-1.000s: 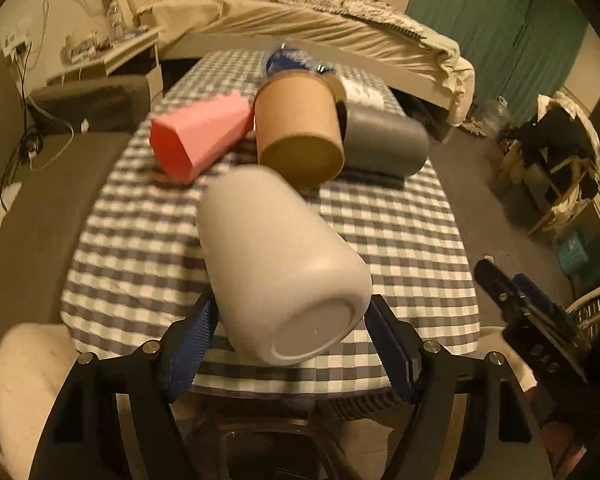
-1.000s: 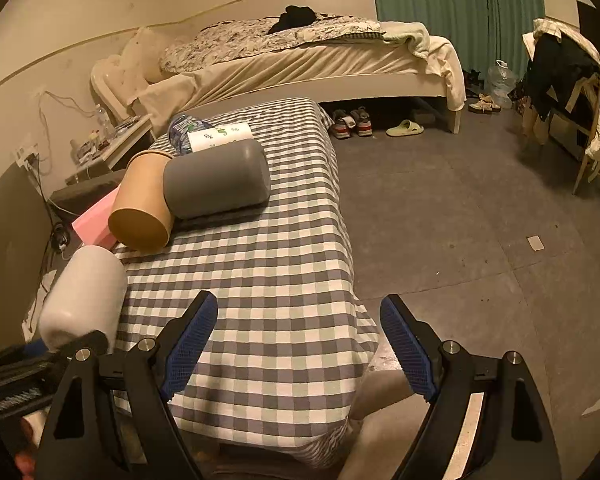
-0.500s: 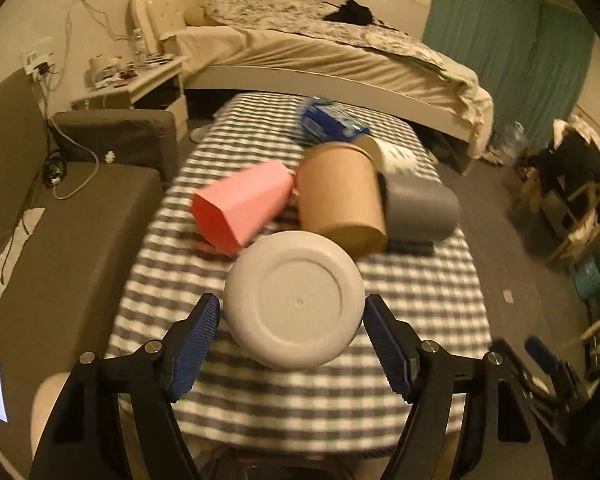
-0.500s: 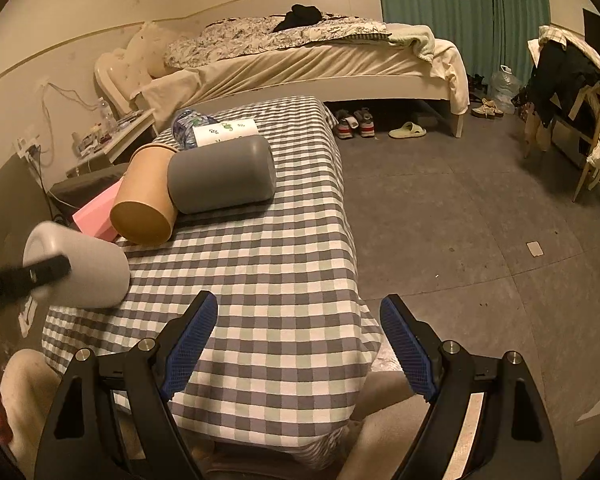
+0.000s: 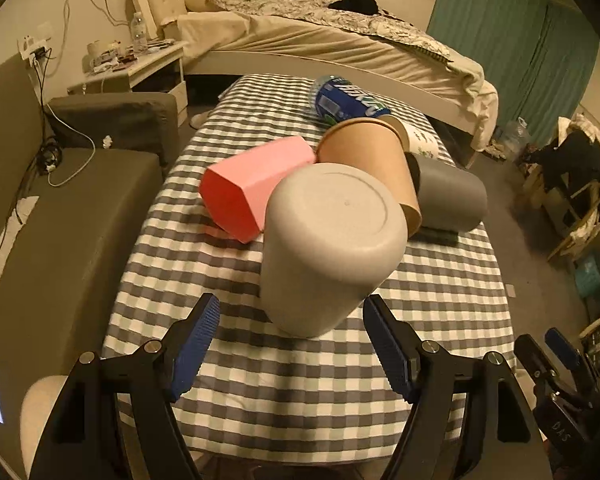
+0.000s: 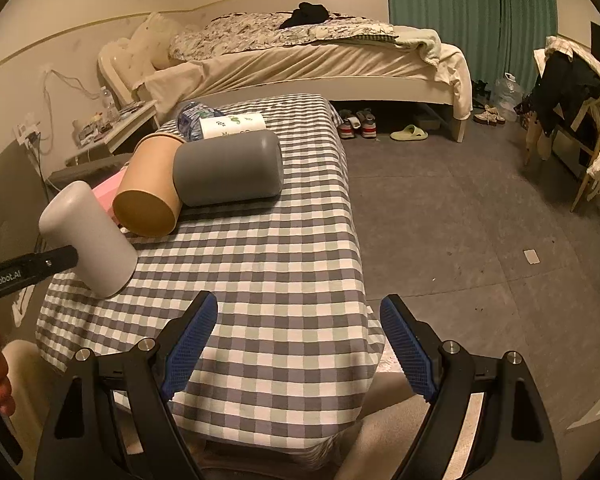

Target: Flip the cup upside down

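A pale grey cup (image 5: 328,248) stands upside down on the checked tablecloth (image 5: 300,380), base up and tilted a little, rim on the cloth. My left gripper (image 5: 291,344) is open, its blue pads apart on either side of the cup's lower end, not touching it. In the right wrist view the same cup (image 6: 87,236) shows at the left with the left gripper's finger (image 6: 27,268) across it. My right gripper (image 6: 295,348) is open and empty above the table's near right edge.
Behind the cup lie a pink cup (image 5: 251,184), a tan paper cup (image 5: 368,160), a dark grey cup (image 5: 448,196), a white printed cup (image 6: 231,124) and a blue-labelled bottle (image 5: 348,98). A sofa (image 5: 39,216) is left, a bed (image 5: 332,44) behind, open floor (image 6: 460,220) right.
The left gripper turned the grey cup from lying on its side to base up and set it on the cloth, then opened wider. The right gripper has stayed put.
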